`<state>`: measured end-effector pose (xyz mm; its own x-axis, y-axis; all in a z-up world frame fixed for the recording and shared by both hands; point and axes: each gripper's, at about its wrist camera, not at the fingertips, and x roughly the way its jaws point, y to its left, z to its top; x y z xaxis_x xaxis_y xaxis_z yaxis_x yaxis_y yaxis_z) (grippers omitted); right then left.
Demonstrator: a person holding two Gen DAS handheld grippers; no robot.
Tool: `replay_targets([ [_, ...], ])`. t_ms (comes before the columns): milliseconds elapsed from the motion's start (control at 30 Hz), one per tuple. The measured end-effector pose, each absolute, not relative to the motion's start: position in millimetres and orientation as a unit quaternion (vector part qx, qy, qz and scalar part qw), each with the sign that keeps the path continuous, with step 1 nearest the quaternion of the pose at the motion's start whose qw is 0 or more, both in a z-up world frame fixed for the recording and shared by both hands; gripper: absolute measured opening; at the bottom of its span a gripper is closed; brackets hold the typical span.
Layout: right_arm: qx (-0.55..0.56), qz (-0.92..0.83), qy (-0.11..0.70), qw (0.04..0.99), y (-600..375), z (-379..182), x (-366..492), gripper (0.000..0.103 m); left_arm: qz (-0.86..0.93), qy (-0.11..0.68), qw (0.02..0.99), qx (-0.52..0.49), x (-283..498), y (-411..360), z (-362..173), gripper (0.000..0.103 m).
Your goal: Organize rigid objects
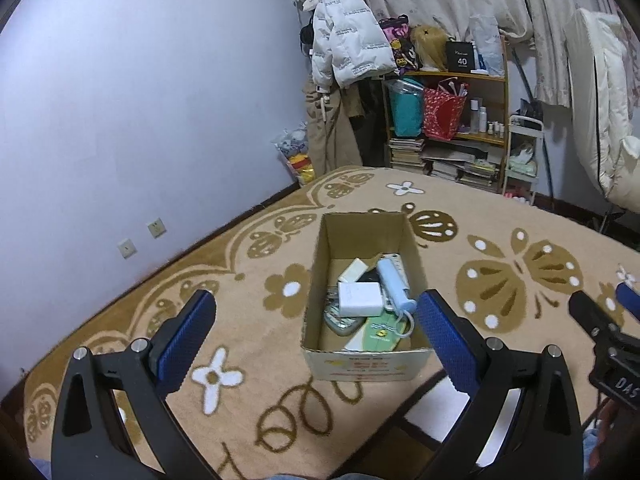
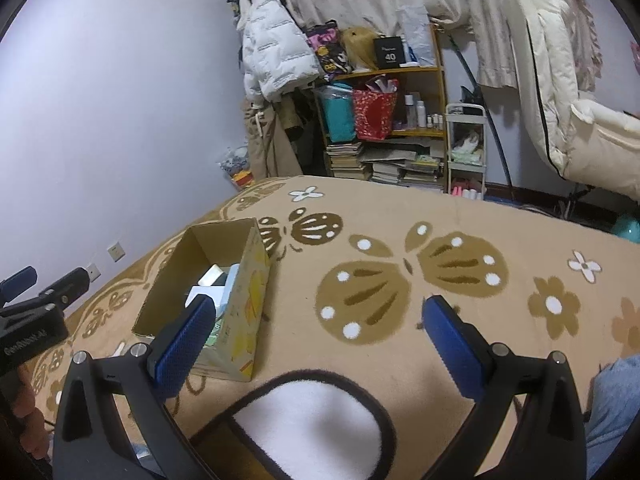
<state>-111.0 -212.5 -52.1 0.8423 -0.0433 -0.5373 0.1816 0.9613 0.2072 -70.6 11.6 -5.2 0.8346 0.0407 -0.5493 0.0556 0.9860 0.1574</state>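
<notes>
The open cardboard box (image 1: 362,280) sits mid-blanket (image 1: 500,216), with bare plush room on every side. Inside lie a white square charger (image 1: 359,298), a pale blue cylinder (image 1: 394,284) and flat packets. Left gripper (image 1: 316,332) and right gripper (image 2: 318,334) hover with jaws released and empty.

Tan blanket (image 1: 248,360) – brown butterflies, white flowers – under a brown cardboard box (image 1: 360,364).

Both views are aimed forward and down over the bed (image 1: 256,360); the box (image 1: 362,362) is centred from the left wrist, seen left from the right; shelf (image 2: 404,70) shared.
</notes>
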Motion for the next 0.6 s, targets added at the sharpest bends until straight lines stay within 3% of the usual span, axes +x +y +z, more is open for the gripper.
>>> replay_targets([
  [600,0.074,-0.067,0.286,0.953,-195,-52,-114,0.103,-0.008,0.311,0.946,0.087,-69,11,-10,0.1],
])
